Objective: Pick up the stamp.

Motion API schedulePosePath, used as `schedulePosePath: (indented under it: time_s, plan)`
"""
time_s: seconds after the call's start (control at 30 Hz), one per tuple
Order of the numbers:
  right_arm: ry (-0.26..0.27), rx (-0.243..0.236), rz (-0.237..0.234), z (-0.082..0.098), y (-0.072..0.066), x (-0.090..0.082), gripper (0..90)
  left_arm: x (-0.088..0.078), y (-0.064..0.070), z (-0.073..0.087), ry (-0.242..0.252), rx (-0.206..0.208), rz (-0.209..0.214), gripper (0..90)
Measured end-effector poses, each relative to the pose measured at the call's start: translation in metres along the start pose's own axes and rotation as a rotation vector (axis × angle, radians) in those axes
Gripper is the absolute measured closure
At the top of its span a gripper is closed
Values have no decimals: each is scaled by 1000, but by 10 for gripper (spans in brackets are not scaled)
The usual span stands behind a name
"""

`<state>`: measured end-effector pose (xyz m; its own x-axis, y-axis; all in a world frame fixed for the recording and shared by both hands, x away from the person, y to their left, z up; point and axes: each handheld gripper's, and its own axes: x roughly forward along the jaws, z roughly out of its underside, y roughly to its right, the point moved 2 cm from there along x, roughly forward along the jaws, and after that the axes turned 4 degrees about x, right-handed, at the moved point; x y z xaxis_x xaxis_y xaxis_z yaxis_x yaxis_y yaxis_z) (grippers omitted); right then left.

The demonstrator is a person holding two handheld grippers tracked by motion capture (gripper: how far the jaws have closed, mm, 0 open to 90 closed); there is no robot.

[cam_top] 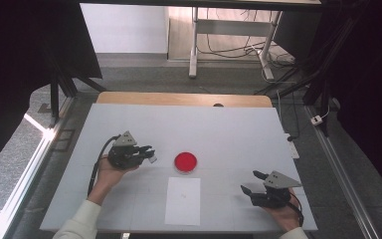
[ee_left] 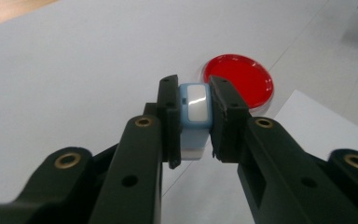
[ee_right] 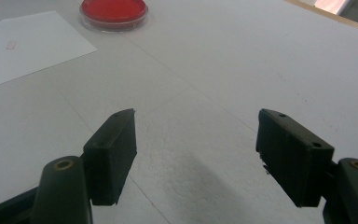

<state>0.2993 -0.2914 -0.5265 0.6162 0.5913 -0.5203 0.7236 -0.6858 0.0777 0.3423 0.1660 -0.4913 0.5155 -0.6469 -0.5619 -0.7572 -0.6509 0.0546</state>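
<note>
Blue-and-white plastic block (ee_left: 195, 112), small and rounded with a glossy face, sits pinched in the left tool (cam_top: 149, 153) just beside the round red dish (cam_top: 185, 162). Right tool (cam_top: 251, 182) gapes wide, holding nothing, over the matte white desk (cam_top: 229, 134).

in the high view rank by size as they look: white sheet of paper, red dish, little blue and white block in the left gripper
1. White sheet of paper
2. Red dish
3. Blue and white block, a small speck clamped in the left gripper
</note>
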Motion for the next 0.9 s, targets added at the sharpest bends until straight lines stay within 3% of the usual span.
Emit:
schedulePosePath:
  time_s: [0.3,0.9]
  plan:
    - [-1,1,7,0,0,-1,278,-8,15,-14,60,15,17,749]
    - [18,-8,15,-1,-1,-2,280,-12,38,-30,103,7,70,749]
